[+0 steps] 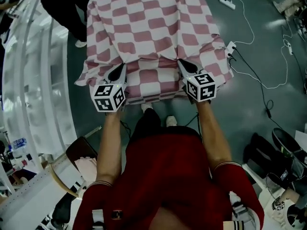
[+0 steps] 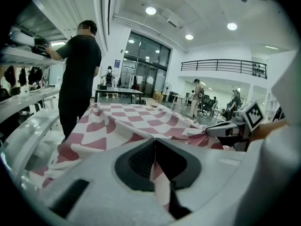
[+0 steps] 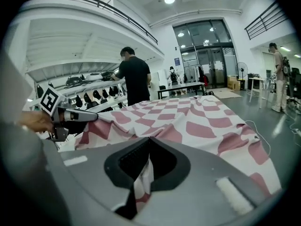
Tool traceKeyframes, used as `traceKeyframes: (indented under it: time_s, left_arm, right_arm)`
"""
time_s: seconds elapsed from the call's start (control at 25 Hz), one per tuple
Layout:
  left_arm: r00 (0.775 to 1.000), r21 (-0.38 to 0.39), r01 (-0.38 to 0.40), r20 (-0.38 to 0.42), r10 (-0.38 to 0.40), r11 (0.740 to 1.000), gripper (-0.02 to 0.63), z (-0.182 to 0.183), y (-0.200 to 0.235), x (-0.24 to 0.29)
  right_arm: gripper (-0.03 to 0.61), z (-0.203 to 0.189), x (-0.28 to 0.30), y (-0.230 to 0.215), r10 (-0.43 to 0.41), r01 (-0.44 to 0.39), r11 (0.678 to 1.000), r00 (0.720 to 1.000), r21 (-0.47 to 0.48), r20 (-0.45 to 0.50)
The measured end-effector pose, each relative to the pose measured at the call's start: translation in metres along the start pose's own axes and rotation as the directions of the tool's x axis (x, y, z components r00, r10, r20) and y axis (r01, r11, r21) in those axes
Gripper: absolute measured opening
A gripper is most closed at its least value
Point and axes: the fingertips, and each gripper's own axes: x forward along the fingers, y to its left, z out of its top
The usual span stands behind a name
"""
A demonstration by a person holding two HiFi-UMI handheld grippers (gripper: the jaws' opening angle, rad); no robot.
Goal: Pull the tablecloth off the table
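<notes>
A red-and-white checked tablecloth (image 1: 153, 30) covers the table ahead of me, its near edge hanging over the front. My left gripper (image 1: 118, 70) is shut on the cloth's near edge at the left, and a fold of cloth (image 2: 162, 187) runs between its jaws. My right gripper (image 1: 184, 65) is shut on the near edge at the right, with a pinched fold of cloth (image 3: 141, 182) between its jaws. The tablecloth (image 2: 136, 124) rises in creases toward both grips. Each gripper shows in the other's view: the right gripper (image 2: 211, 130) and the left gripper (image 3: 91, 117).
A person in black (image 2: 80, 74) stands by white shelving (image 1: 29, 80) at the table's far left. A power strip and white cables (image 1: 249, 42) lie on the floor to the right. Bags (image 1: 273, 162) sit at the lower right, and a chair (image 1: 79, 152) stands at my left.
</notes>
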Motion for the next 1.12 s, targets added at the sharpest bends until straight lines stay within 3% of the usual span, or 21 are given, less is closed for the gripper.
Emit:
traceKeyframes:
  time_s: [0.32, 0.64, 0.84, 1.12]
  left_arm:
    - [0.996, -0.037, -0.048, 0.069, 0.051, 0.998, 0.008, -0.044, -0.063, -0.065]
    - [0.988, -0.072, -0.031, 0.146, 0.041, 0.997, 0.008, -0.014, -0.092, -0.099]
    - [0.977, -0.084, 0.018, 0.214, 0.0, 0.996, 0.008, -0.043, -0.101, -0.158]
    - [0.962, -0.053, 0.102, 0.26, -0.085, 0.993, 0.008, -0.09, -0.1, -0.258]
  right_arm:
    - [0.012, -0.047, -0.074, 0.026, 0.093, -0.093, 0.996, 0.994, -0.003, 0.05]
    - [0.012, -0.034, -0.118, 0.035, 0.143, -0.145, 0.989, 0.986, 0.022, 0.081]
    - [0.012, -0.069, -0.155, 0.102, 0.159, -0.158, 0.987, 0.982, -0.015, 0.103]
    - [0.012, -0.111, -0.205, 0.199, 0.089, -0.097, 0.994, 0.983, 0.042, 0.163]
